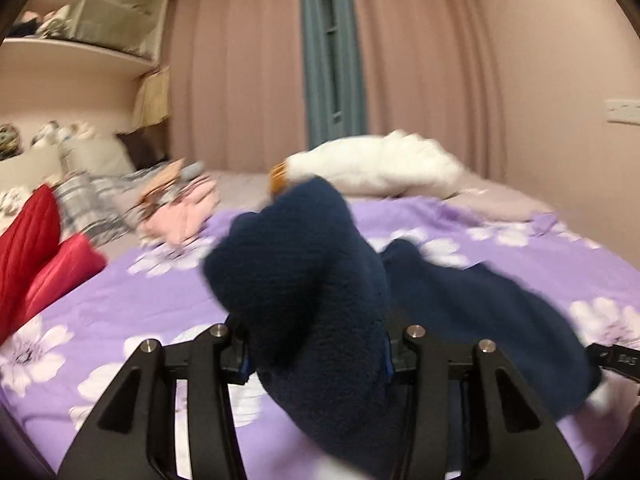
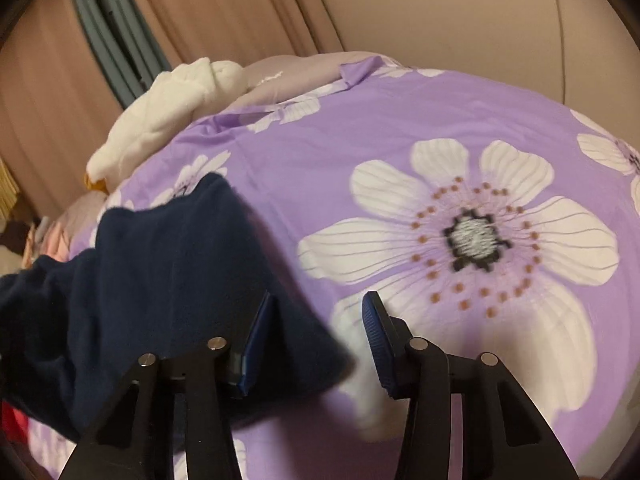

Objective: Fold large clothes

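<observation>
A dark navy fleece garment (image 1: 316,280) hangs bunched between the fingers of my left gripper (image 1: 316,356), which is closed on the cloth above the purple flowered bedsheet (image 1: 140,300); the pads are mostly hidden by fleece. In the right wrist view the same navy garment (image 2: 160,280) drapes over the left finger (image 2: 256,344) of my right gripper (image 2: 316,344). Its jaws stand wide apart, with a corner of the fleece lying between them over the sheet (image 2: 400,128).
A white plush toy (image 1: 380,168) (image 2: 160,120) lies at the far side of the bed. Red cushions (image 1: 36,248), a plaid cloth (image 1: 92,204) and pink clothes (image 1: 180,212) lie at the left. Curtains (image 1: 420,60) and a wall stand behind the bed.
</observation>
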`<state>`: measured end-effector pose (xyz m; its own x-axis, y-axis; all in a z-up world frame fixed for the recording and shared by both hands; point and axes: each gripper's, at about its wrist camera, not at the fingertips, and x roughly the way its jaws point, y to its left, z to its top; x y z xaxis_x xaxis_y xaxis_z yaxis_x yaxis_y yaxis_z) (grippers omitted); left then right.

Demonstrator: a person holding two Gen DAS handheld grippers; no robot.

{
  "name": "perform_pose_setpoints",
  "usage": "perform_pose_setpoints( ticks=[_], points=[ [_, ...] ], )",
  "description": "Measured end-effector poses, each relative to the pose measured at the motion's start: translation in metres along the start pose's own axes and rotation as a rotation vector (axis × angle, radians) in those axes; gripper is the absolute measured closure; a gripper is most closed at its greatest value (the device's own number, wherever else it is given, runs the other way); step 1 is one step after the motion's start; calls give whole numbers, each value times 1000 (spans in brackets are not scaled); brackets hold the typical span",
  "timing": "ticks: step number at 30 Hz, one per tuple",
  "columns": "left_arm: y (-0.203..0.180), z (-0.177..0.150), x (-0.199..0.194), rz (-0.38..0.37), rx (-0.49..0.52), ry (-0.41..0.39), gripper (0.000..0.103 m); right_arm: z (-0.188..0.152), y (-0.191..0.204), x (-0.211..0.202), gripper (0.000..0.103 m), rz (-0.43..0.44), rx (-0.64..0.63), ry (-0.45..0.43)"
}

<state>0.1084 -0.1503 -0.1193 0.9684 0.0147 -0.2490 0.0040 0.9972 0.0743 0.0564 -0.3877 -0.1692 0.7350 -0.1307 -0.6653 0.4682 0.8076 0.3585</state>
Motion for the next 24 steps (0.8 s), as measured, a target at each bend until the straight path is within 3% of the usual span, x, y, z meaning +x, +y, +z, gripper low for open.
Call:
perform_pose_setpoints(
  ticks=[2, 4, 6, 9, 11, 14, 18, 22, 24],
  points=[
    [-20, 12, -8, -49, 6, -30, 61, 10, -23, -13, 56, -19, 45, -29],
    [-42, 24, -14, -120, 1, -60, 67, 18, -51, -29, 56, -96, 96, -94],
    [-62, 32, -12, -177, -16, -40, 68, 25, -82, -42, 56, -153, 172, -136],
    [-89, 29, -5, -187, 13, -17, 69, 28, -128, -48, 56, -151, 335, -135],
    [-98, 18, 6, -175, 30, 39, 70, 26, -147, -46, 56, -96, 423, -94],
    [-85, 14, 13, -218, -103, 118, 72, 24, -151, -45, 56, -55, 417, -58],
    [-106, 29, 1, -233, -20, 60, 72, 23, -149, -52, 56, -111, 360, -88],
    [-133, 34, 8, -397, -71, 151, 73, 26, -165, -51, 56, -87, 425, -66],
    [-153, 31, 0, -389, -25, 121, 73, 24, -173, -54, 56, -69, 472, -66]
  ],
)
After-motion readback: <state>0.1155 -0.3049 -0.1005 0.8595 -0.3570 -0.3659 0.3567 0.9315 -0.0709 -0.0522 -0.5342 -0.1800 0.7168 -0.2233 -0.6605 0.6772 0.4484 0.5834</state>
